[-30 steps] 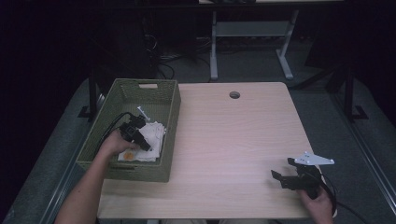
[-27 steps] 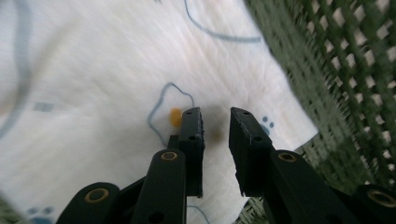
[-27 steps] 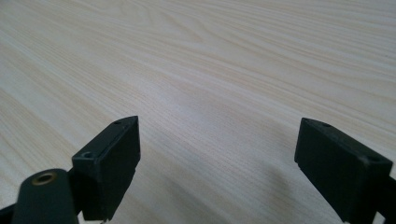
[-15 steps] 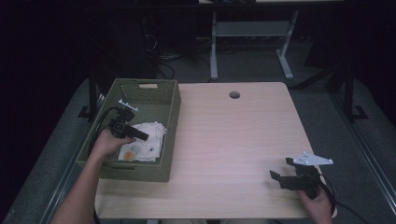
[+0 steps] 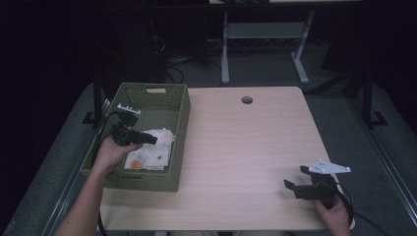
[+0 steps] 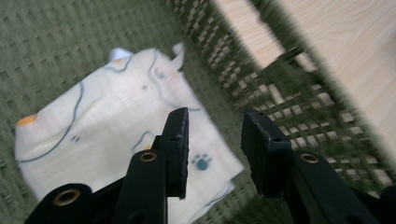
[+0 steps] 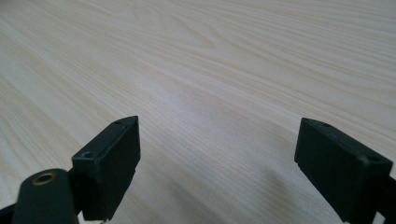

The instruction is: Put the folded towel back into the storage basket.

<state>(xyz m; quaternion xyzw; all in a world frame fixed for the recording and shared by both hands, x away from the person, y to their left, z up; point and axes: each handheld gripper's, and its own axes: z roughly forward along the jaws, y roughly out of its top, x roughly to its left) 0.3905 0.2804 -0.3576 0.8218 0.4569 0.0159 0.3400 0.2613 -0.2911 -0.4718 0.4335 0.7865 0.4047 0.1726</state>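
Left tongs [image 6: 212, 149] rose, opening, off blurred cloth [image 6: 116, 140].

Folded printed cloth [image 5: 150, 151], lying in basket [image 5: 174, 115]

Basket [image 5: 179, 110]: olive green, woven open-mesh pattern on walls and floor; lattice gaps show in the left gripper view.

Cloth [image 5: 150, 152]: cream-white, thin dark curving outlines, small orange patches, one teal paw print [image 6: 201, 162], tiny dark dashes.

Bench [image 5: 246, 147]: pale wood, fine straight grain in light beige and faint pink streaks; one dark round hole [image 5: 247, 100] near the far edge.

Left hand-held gripper [image 5: 147, 138]: black, brass-coloured rivets at the jaw pivots, light grey plate on top.

Right hand-held gripper [image 5: 296, 183]: black, pale grey three-cornered plate, one brass rivet.

Floor [image 5: 344, 98]: dark grey.
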